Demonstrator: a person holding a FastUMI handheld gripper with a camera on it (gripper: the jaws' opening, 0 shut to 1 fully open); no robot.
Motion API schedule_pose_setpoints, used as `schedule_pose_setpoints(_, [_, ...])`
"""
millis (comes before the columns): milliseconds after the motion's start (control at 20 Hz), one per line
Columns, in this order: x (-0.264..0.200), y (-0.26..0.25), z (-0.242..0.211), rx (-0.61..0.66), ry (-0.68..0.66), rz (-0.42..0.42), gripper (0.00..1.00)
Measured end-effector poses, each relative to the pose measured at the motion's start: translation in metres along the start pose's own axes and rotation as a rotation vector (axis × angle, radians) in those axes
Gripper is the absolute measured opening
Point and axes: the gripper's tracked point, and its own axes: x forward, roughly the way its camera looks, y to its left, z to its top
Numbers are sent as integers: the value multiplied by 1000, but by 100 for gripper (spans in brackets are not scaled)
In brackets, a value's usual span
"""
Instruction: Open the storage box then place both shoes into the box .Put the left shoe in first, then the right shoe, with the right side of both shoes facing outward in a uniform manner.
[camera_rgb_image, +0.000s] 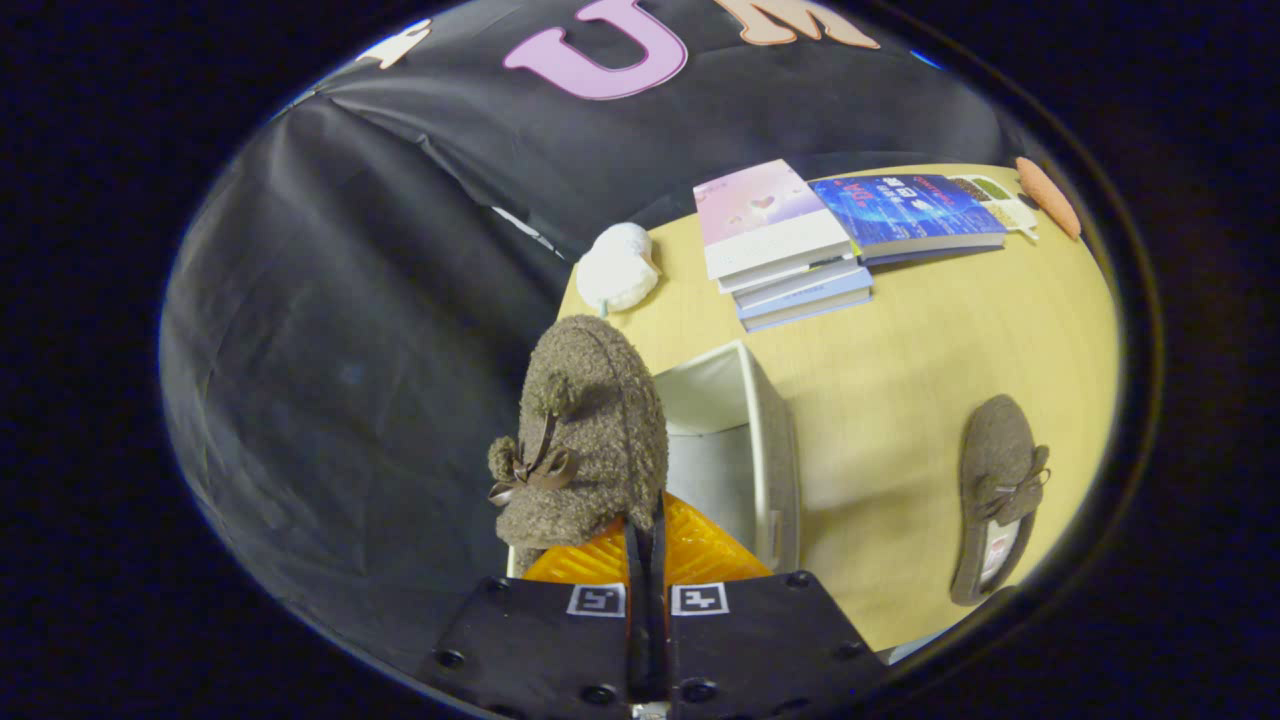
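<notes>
Gripper view from above a pale wooden tabletop (900, 400). The gripper (646, 545) has its two fingers drawn almost together, leaving only a thin slit between them, and they pinch the rear edge of a fuzzy brown fleece slipper with a small dark ribbon bow (585, 430). This held slipper stands toe-up just ahead of the fingers, raised over the near left corner of an open white fabric storage box (770, 440), whose pale interior shows to the right of the slipper. The second brown fleece slipper with a matching bow (1000, 490) lies flat on the tabletop, well apart from the box on its right side, its opening towards the viewer. Beyond the box lie a stack of books with a pink cover on top (775, 240), a blue-covered book (915, 215) just beside it, and a crumpled white cloth (617, 268) near the table's far left edge. An orange oblong object (1048, 196) rests at the far right corner.
</notes>
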Motion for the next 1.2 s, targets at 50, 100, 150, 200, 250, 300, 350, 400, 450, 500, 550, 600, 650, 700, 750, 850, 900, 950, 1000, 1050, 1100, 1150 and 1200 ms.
schedule_pose_setpoints(50, [7, 3, -5, 3, 11, -9, 3])
schedule_pose_setpoints(100, [13, 7, -11, 5, 20, -18, 3])
schedule_pose_setpoints(150, [20, 10, -14, 5, 24, -28, 3])
schedule_pose_setpoints(200, [26, 11, -19, 1, 30, -39, 3])
schedule_pose_setpoints(250, [30, 14, -22, -1, 27, -49, 3])
schedule_pose_setpoints(300, [34, 17, -26, -3, 27, -58, 3])
schedule_pose_setpoints(350, [36, 20, -31, -6, 30, -66, 3])
schedule_pose_setpoints(400, [39, 22, -37, -9, 35, -75, 3])
schedule_pose_setpoints(450, [42, 22, -44, -17, 49, -90, 3])
schedule_pose_setpoints(500, [45, 19, -50, -10, 52, -107, 3])
schedule_pose_setpoints(550, [50, 15, -54, 4, 60, -124, 3])
schedule_pose_setpoints(600, [57, 12, -58, 22, 69, -139, 3])
schedule_pose_setpoints(650, [63, 8, -62, 32, 85, -155, 3])
schedule_pose_setpoints(700, [67, 3, -65, 38, 97, -175, 3])
schedule_pose_setpoints(750, [72, -1, -68, 40, 108, -192, 3])
schedule_pose_setpoints(850, [81, -7, -74, 46, 120, -218, 3])
schedule_pose_setpoints(900, [83, -7, -78, 48, 128, -228, 4])
schedule_pose_setpoints(950, [85, -8, -80, 46, 135, -234, 4])
schedule_pose_setpoints(1000, [88, -10, -83, 39, 144, -239, 4])
schedule_pose_setpoints(1050, [89, -9, -87, 29, 153, -229, 4])
schedule_pose_setpoints(1100, [93, -9, -88, 18, 163, -221, 10])
schedule_pose_setpoints(1150, [93, -9, -89, 10, 170, -214, 15])
schedule_pose_setpoints(1200, [89, -11, -92, -1, 179, -223, 20])
